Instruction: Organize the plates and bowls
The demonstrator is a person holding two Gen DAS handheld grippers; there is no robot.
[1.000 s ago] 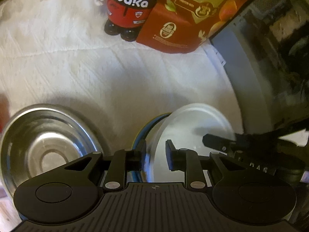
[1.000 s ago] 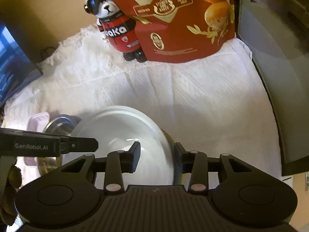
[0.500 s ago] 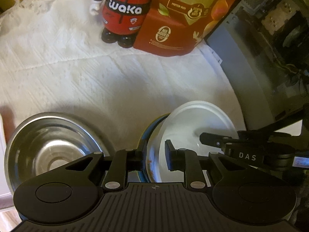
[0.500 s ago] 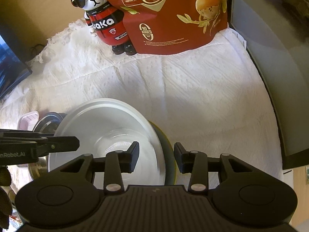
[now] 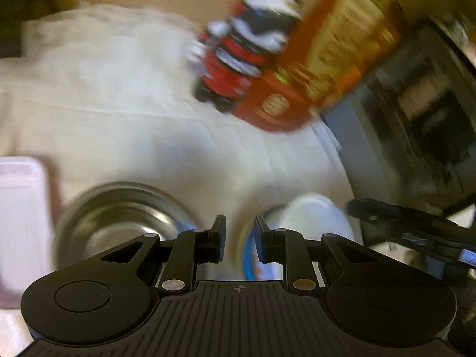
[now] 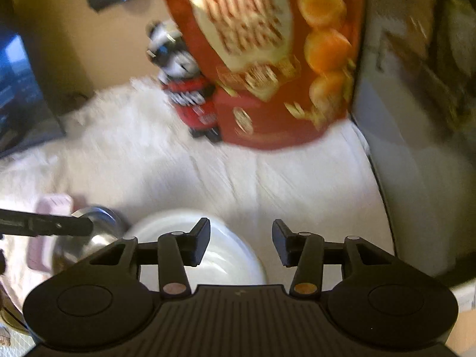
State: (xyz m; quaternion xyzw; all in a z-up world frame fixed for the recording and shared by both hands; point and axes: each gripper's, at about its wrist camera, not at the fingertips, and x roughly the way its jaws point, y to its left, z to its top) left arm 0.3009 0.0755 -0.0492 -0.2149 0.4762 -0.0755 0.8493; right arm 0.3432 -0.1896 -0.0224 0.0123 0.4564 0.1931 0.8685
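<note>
Left view, change: the left tongs (image 5: 239, 239) were pinching the rim of the white bowl (image 5: 315, 217) a moment ago. Now they are lifted off it.
Left view, tongs: the gap is small and nothing is between the pads.
Left view, bowls: the white bowl sits on a blue-rimmed plate (image 5: 248, 250), just beside the steel bowl (image 5: 119, 217), all on the white cloth (image 5: 148, 136) over the tabletop.
Left view, meaning: the white bowl looks put down, so that step seems done.
Left view, count: one steel bowl, one white bowl, one plate under it, one pink box (image 5: 20, 226), one toy bear (image 5: 238, 65), one red bag (image 5: 321, 68).
Right view, change: the right tongs (image 6: 241, 242) have just been opening, and they are up off the bowl's rim.
Right view, tongs: they stand partly open and hold nothing.
Right view, bowls: the white bowl (image 6: 226, 255) lies below the left pad, with the steel bowl (image 6: 89, 238) to its left.
Right view, count: two bowls, one pink box (image 6: 50, 208), one bear (image 6: 184, 89), one bag (image 6: 267, 59). The plate is hidden here.
</note>
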